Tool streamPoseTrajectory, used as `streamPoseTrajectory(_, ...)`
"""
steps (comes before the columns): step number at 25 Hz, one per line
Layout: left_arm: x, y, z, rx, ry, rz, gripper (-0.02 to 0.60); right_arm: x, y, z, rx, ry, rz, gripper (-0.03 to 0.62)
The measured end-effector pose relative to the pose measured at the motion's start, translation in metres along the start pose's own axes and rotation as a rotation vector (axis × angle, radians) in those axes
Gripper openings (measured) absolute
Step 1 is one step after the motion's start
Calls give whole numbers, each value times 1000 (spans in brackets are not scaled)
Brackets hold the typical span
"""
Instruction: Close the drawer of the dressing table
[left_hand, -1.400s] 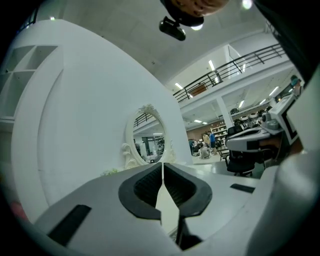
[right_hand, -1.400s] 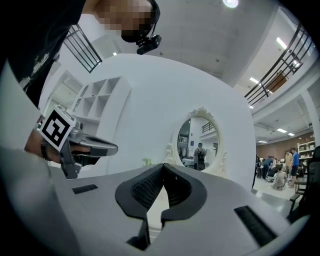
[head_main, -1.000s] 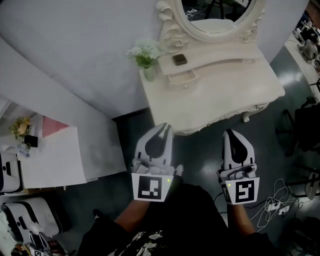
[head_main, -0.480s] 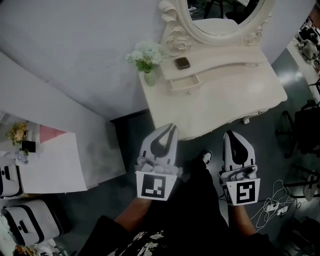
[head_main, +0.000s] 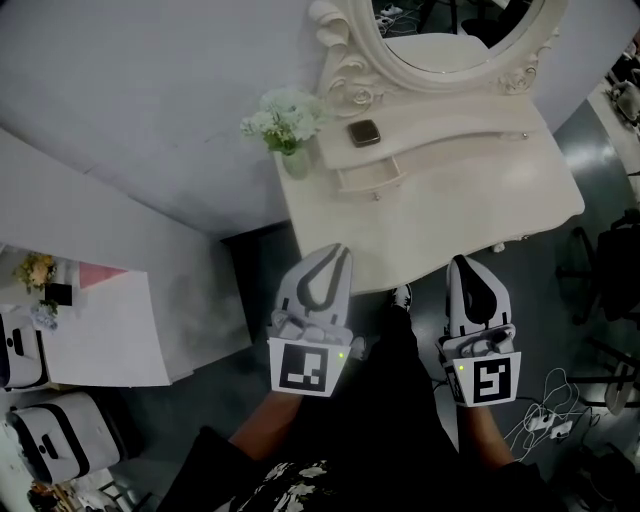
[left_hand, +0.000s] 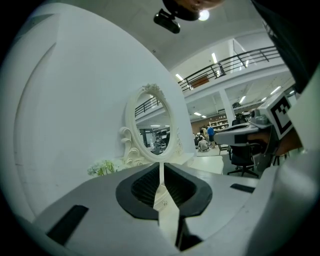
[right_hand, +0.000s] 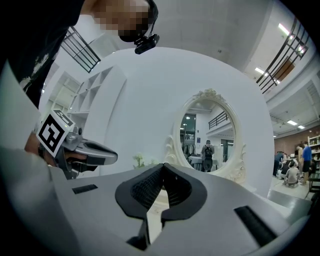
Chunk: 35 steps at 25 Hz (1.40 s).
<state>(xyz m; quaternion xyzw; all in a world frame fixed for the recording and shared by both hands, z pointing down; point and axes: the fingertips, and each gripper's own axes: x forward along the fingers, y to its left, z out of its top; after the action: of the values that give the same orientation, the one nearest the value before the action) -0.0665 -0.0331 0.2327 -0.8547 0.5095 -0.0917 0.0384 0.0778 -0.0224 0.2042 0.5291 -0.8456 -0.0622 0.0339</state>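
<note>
My left gripper (head_main: 338, 254) and right gripper (head_main: 461, 264) are both pressed together, empty. The small open drawer (head_main: 366, 177) should slide lightly; I'd push squarely on its front.

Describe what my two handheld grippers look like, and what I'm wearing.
Left gripper and right gripper: white tapered shells, black ribbed pads, each carrying a cube with a black-and-white square marker. Clothing is black, with a white pattern.
</note>
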Motion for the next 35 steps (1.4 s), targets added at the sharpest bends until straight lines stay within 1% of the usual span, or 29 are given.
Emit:
streamPoseTrajectory(4,20,0,-7,-15,18,10,5,18,-11,-12,1,12,43,-2)
streamPoseTrajectory(8,45,4,-12,-24,38,28,5,40,-25,-24,-1,46,67,-2)
streamPoseTrajectory(12,66,5,-17,-41,63,58,3,61,-38,-32,14,41,122,-2)
streamPoseTrajectory(15,81,8,-26,-74,87,87,3,77,-46,-36,17,23,167,-2)
streamPoseTrajectory(18,96,9,-36,-109,115,120,3,92,-51,-50,15,67,218,-2)
streamPoseTrajectory(21,109,6,-47,-111,153,139,3,104,-58,-64,24,107,247,-2)
streamPoseTrajectory(24,119,4,-56,-124,179,169,3,114,-64,-76,27,127,296,-2)
streamPoseTrajectory(31,136,4,-76,-185,232,256,3,143,-68,-97,18,149,412,-2)
streamPoseTrajectory(35,142,6,-93,-182,278,303,5,156,-70,-108,21,153,461,-2)
